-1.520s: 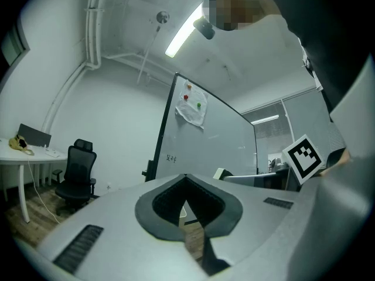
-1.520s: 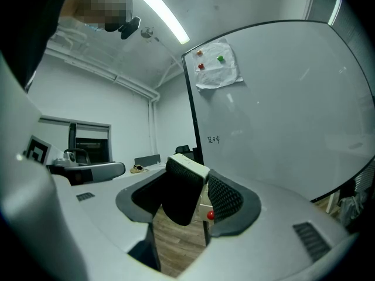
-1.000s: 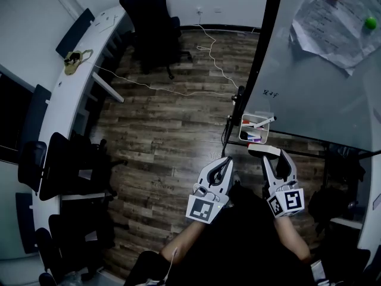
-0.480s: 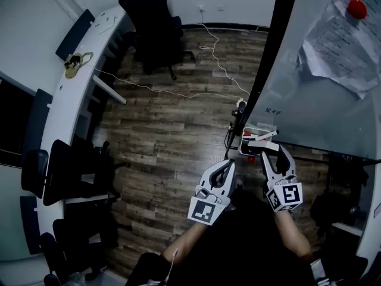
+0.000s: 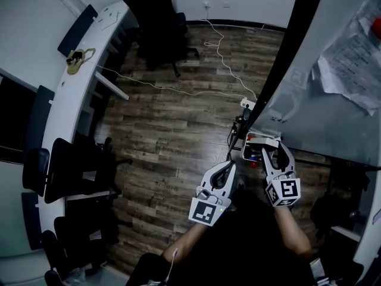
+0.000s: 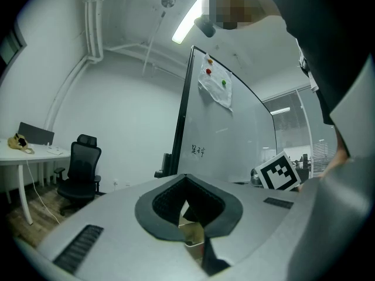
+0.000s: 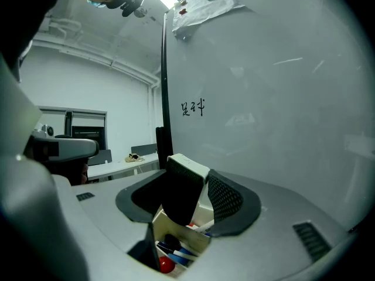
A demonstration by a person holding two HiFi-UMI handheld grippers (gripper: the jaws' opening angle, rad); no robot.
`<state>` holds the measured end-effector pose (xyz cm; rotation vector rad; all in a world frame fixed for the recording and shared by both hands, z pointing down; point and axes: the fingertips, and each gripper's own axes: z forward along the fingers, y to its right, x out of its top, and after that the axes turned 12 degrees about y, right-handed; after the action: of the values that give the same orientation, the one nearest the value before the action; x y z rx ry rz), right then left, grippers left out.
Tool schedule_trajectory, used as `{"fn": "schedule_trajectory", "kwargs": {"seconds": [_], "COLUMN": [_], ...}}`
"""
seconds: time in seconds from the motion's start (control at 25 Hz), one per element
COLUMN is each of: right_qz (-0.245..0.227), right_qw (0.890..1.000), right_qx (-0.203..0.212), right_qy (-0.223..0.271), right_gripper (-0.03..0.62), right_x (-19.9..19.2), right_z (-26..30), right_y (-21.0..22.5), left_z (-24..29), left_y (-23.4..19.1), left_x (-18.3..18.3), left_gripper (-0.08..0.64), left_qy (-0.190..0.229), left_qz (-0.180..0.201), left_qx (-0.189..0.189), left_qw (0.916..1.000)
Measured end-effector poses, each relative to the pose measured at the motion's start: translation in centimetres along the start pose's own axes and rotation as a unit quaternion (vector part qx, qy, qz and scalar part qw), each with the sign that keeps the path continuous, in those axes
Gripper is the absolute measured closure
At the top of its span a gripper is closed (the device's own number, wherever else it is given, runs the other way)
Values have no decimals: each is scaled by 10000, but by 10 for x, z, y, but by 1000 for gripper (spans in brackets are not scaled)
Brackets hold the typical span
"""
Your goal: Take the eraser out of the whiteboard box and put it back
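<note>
Pinching in the right gripper [image 7: 190,180]: a block-shaped eraser [image 7: 176,201] of black felt with a white plastic back, pads pressed on its two sides. Felt face turned left in the right gripper view, white back turned right, toward the board. Held upright just above the small open white plastic box [image 7: 176,239], lower end close over the near wall, not resting inside. In the box: blue and black marker pens [image 7: 176,253]. Low at the near edge, a small red round thing [image 7: 166,265]; in the box or under it, impossible to tell.

From the head view, same grip: right gripper [image 5: 274,148] reaching far, eraser [image 5: 266,142] over the box [image 5: 250,155]. Box mounted at the lower left corner of the large pale-grey whiteboard [image 5: 309,100], beside its black frame. Crumpled white papers [image 5: 354,70] stuck far right on the board.

Left gripper [image 5: 230,165] just left of the right one, near the box but apart from it. Fingertips pressed together on nothing, per the left gripper view [image 6: 186,180].

Far left on the dark wood plank floor [image 5: 166,130]: a black office chair [image 5: 156,16], a curved white desk [image 5: 68,100], a thin white cable [image 5: 178,91].
</note>
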<state>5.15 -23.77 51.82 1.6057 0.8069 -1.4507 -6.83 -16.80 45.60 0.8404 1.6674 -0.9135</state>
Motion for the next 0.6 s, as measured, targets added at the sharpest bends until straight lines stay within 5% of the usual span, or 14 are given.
{"fn": "schedule_trajectory", "kwargs": {"seconds": [0.6], "right_qz": [-143], "right_qw": [9991], "right_qx": [95], "right_qy": [-387], "right_gripper": [359], "right_x": [-28], "right_z": [16], "right_y": [3], "left_z": [7], "left_y": [-9], "left_x": [-9], "left_gripper": [554], "left_qy": [-98], "left_qz": [-66], "left_qx": [166], "left_qw": [9998]}}
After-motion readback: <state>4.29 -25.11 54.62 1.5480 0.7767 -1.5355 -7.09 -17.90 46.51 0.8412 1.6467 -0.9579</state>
